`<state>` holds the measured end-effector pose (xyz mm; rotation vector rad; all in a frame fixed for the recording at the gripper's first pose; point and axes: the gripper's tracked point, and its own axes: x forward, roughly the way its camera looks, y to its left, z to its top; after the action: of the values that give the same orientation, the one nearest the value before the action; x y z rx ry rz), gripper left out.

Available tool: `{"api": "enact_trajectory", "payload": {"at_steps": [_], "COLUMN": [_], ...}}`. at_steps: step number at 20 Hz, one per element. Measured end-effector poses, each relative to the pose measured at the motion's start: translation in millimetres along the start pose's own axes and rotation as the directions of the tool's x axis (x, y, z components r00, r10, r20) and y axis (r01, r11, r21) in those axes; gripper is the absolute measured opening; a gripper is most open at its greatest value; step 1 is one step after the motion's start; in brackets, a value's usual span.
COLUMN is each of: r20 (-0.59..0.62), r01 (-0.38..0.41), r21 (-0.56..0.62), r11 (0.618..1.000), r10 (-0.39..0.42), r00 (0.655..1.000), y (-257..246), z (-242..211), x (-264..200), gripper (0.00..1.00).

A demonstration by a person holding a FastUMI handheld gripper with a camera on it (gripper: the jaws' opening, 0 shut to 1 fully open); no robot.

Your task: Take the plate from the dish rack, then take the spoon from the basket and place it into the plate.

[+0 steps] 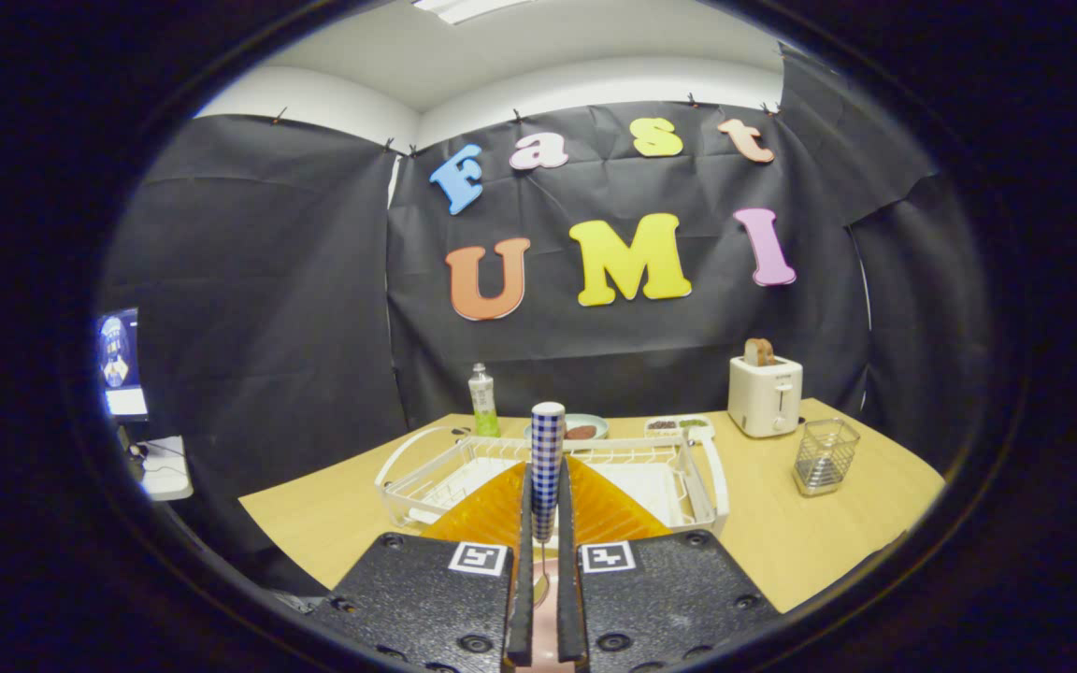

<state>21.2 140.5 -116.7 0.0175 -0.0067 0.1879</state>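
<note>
The gripper [545,523] pinches the spoon [547,463] by its blue checked handle, both fingers [524,561] pressed on it. The handle stands straight up between them. Down low between the fingers, the spoon's bowl hangs over something pink; I cannot tell what it is. Just past the fingers is the orange plate [501,509], by the table's [782,551] near edge. Behind it sits the white dish rack [426,477]. Toward the right edge stands the wire basket [824,456]. At the far edge are a green bottle [482,402], a small dish [585,428] and a toaster [764,393].
</note>
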Motion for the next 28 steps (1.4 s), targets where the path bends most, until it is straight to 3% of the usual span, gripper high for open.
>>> {"api": "enact_trajectory", "payload": {"at_steps": [11,14,17,24,28], "r20": [-0.058,-0.127,-0.174,-0.04,0.002], "r01": [0.039,0.025,0.057,0.177,0.211], "r21": [-0.053,-0.076,-0.067,-0.031,-0.005], "r11": [0.998,0.997,0.996,0.984,0.978], "r10": [-0.042,-0.035,-0.068,-0.178,-0.211], "r00": [0.997,0.991,0.982,0.983,0.978], "y": [14,10,-4,-56,-76], "z": [-45,-56,-60,-14,16], "x": [10,9,4,-25,-41], "gripper": [0.18,0.2,0.64,0.99,1.0]}}
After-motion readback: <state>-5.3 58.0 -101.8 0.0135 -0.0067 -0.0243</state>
